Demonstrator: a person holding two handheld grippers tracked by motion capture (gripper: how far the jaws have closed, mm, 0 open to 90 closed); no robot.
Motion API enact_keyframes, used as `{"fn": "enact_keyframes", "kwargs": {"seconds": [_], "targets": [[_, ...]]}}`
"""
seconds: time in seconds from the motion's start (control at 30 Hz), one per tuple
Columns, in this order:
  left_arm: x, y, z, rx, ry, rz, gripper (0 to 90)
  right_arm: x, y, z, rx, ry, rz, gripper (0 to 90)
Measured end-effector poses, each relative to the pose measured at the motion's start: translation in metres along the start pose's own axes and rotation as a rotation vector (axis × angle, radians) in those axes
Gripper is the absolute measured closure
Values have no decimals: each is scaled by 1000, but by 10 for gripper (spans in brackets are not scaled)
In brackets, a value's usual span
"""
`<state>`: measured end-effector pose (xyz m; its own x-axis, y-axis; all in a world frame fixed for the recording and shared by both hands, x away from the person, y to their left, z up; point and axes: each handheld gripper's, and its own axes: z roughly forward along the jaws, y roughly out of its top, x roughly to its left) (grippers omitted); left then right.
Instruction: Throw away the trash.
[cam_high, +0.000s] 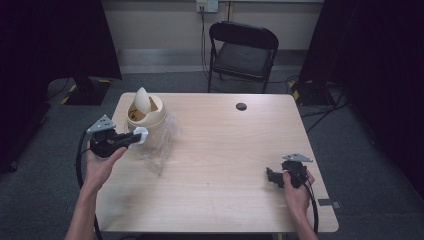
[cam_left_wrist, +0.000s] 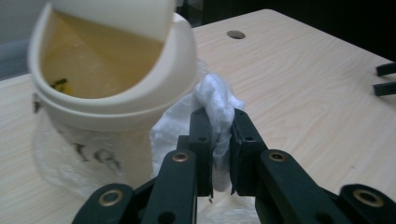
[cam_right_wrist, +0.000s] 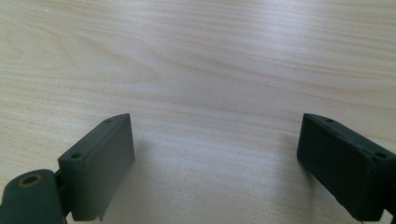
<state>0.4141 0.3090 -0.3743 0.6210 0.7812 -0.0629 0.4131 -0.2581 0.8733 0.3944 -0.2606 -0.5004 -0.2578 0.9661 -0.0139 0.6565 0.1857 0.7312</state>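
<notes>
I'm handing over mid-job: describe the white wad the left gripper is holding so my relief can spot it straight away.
Start at the cream bin with the tilted swing lid near the table's far left corner. Just beside its wall, on the person's side, the left gripper is shut on the white wad. It is crumpled, opaque and bright white, unlike the clear plastic sheet lying flat around the bin's base.

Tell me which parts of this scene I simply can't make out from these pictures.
- Printed marks on the bin: left gripper view, blurred behind plastic film.
- Dark-and-yellow scrap inside the bin: same view, too small to identify.
- How far the white plastic reaches down: hidden between the left gripper fingers shut on it.
- Right gripper: fingers open, their bases cut off by the bottom edge.
</notes>
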Motion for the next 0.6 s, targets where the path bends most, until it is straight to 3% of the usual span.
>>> {"fn": "enact_keyframes", "kwargs": {"seconds": [0.2,0.6], "targets": [[12,8,-2,-12,16,-19,818,0,0,0,0,0,0,100],[26,33,-17,-24,76,1,816,0,0,0,0,2,-2,99]]}}
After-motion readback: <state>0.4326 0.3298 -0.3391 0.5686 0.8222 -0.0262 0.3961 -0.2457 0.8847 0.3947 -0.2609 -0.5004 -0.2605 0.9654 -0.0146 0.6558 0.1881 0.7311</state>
